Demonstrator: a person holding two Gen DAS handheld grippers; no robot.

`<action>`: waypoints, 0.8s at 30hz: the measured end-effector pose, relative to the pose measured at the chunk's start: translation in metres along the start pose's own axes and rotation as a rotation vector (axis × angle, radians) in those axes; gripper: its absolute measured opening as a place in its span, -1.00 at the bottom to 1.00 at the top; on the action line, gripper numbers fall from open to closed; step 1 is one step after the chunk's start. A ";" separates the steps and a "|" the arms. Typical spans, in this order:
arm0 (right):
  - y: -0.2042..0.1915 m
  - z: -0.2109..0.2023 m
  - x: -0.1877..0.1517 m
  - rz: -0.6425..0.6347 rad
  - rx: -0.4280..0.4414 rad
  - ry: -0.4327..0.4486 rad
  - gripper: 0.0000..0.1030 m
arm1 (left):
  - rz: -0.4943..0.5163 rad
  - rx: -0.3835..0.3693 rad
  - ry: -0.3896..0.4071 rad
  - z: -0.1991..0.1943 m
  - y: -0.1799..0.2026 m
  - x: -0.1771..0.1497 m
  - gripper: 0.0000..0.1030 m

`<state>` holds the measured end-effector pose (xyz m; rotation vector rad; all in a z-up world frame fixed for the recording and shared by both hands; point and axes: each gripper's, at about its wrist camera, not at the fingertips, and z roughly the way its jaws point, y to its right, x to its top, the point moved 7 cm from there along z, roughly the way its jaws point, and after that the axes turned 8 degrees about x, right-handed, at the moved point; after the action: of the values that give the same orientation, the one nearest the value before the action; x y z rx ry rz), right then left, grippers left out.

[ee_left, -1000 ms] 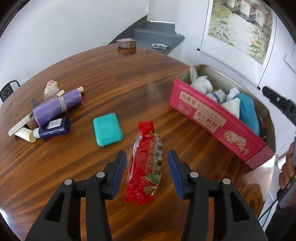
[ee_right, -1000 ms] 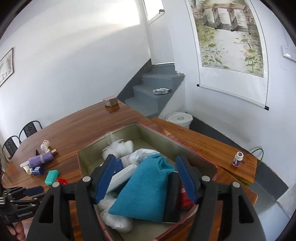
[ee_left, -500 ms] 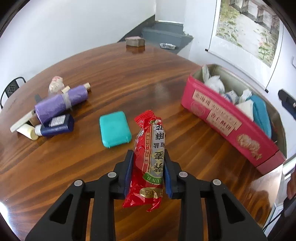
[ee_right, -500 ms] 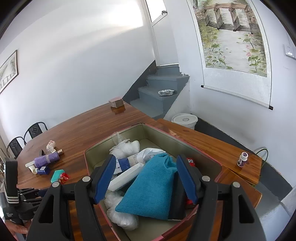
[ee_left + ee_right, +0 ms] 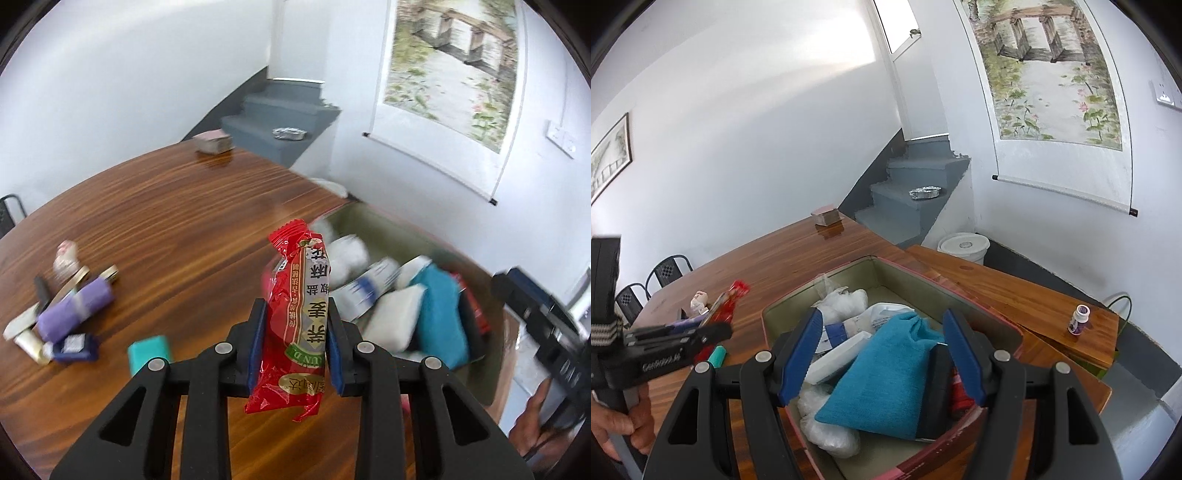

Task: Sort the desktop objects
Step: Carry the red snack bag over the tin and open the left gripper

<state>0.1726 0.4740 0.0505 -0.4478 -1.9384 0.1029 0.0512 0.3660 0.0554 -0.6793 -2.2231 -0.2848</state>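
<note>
Left wrist view: left gripper (image 5: 294, 341) clamped on red snack packet (image 5: 297, 325), held upright, clear of wooden table (image 5: 177, 221). Beyond packet, pink box (image 5: 476, 266) packed with teal pouch (image 5: 441, 321) and white packs. On table at left: purple roll (image 5: 75, 312), navy bottle (image 5: 75, 347), teal case (image 5: 149, 352). Room: white walls, grey stairs (image 5: 280, 110), scroll painting (image 5: 454, 62).

Right wrist view: right gripper (image 5: 882, 354) spread wide, holding nothing, over box (image 5: 982, 308). White bucket (image 5: 963, 246) by stairs; small bottle (image 5: 1079, 319) on side table.
</note>
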 end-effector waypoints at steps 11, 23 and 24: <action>0.026 0.000 -0.003 0.046 -0.011 -0.005 0.40 | 0.077 -0.045 -0.029 0.052 0.056 0.028 -0.38; 0.021 0.011 -0.006 0.048 0.009 -0.030 0.40 | 0.053 -0.029 -0.031 0.056 0.041 0.025 -0.17; 0.018 0.011 -0.006 0.045 0.012 -0.029 0.40 | 0.049 -0.028 -0.026 0.054 0.039 0.025 -0.17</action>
<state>0.1692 0.4897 0.0362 -0.4842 -1.9560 0.1508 0.0253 0.4293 0.0377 -0.7555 -2.2276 -0.2838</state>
